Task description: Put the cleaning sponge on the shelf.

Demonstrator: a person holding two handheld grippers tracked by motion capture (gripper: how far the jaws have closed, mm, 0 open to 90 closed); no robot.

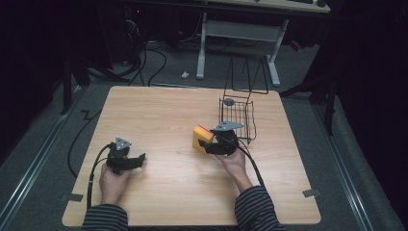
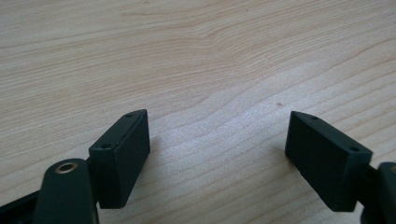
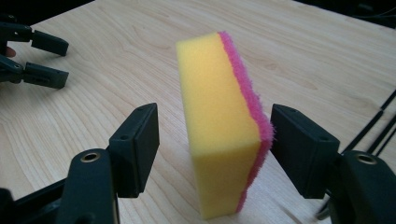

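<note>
While the sponge point(image 3: 223, 126) stands on edge between the jaws of the right hand-held gripper point(image 3: 212, 149), which gapes wide with only the pink face touching, the left hand-held gripper point(image 2: 217, 156) sits well apart, spread and empty

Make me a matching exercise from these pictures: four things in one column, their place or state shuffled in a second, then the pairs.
Things
1. sponge
2. wire basket
3. left gripper
4. right gripper

Place or state
A. open over bare wood
B. far right part of the table
C. open, one jaw each side of the sponge
D. standing on edge, yellow with a pink layer

Pairs: 1-D, 2-B, 3-A, 4-C
</note>
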